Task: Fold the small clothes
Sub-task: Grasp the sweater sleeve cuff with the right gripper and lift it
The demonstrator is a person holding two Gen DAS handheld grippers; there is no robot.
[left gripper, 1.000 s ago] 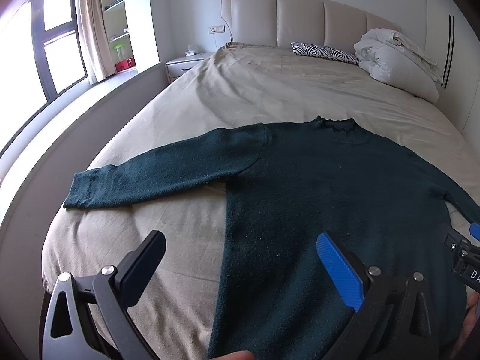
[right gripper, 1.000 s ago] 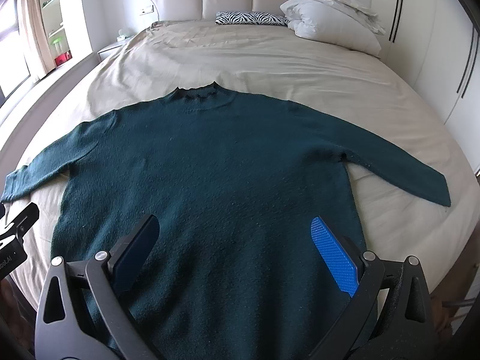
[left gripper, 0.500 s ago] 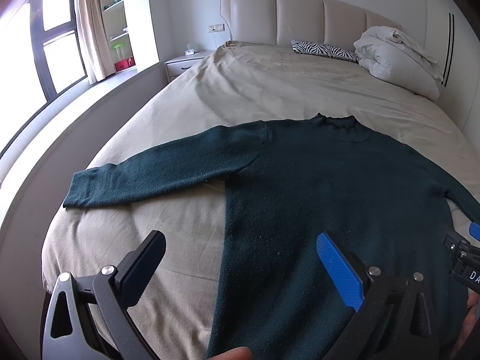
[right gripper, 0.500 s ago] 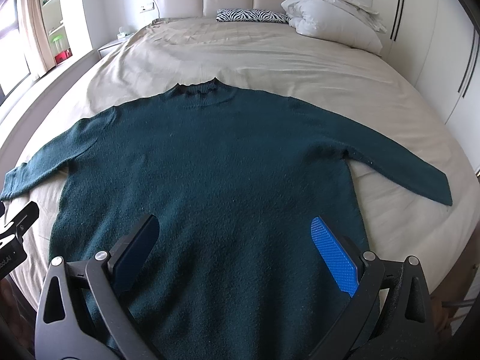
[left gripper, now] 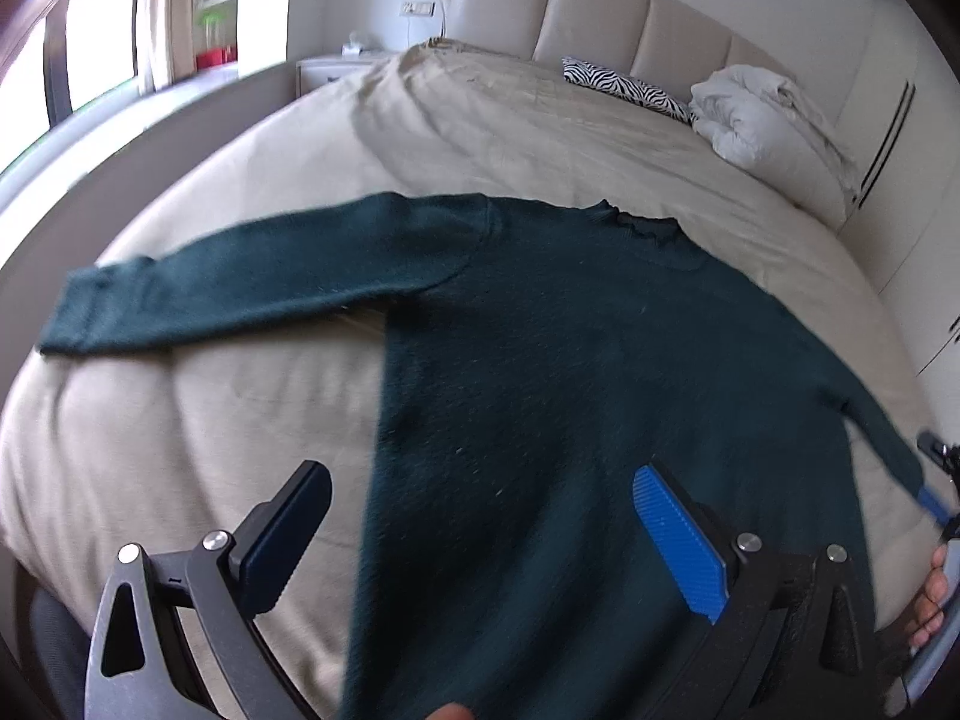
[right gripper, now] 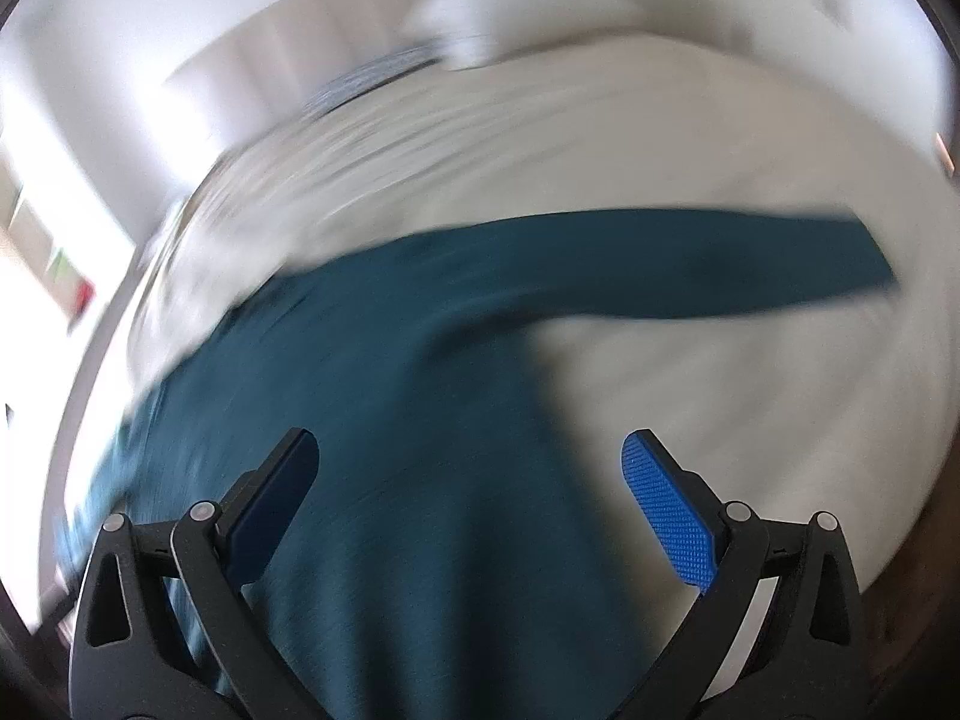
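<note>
On the beige-sheeted bed (left gripper: 180,450), seen from the left wrist camera, a dark green long-sleeved knit sweater (left gripper: 570,360) lay spread flat, neck toward the padded cream headboard (left gripper: 600,12). The left hand-held gripper (left gripper: 480,546) hovered over the sweater's hem side with its jaws wide apart, gripping nothing. One sleeve (left gripper: 240,294) stretched out away from the sweater's body, toward the window side. Beyond the sweater's collar sat a zebra-print pillow (left gripper: 624,84) and a bundled white duvet (left gripper: 762,114). At the far edge past the sweater's other sleeve, part of the right hand-held gripper (left gripper: 936,492) showed, cut off by the frame.

From the right wrist camera, the right hand-held gripper (right gripper: 468,492) was likewise spread open and empty, above the sweater's (right gripper: 420,420) lower body, with the other sleeve (right gripper: 690,270) reaching out sideways from it.

The step in hand looked like reaching for a sleeve or side edge to start the first fold. Doing it well would mean pinching the knit at the cuff and the shoulder seam together, lifting only slightly, and laying the sleeve straight across the body so no wrinkle is trapped.

The right view was heavily motion-blurred, so the bed's far end and the sweater's collar could not be made out there. The sweater's hem was hidden behind both grippers.
</note>
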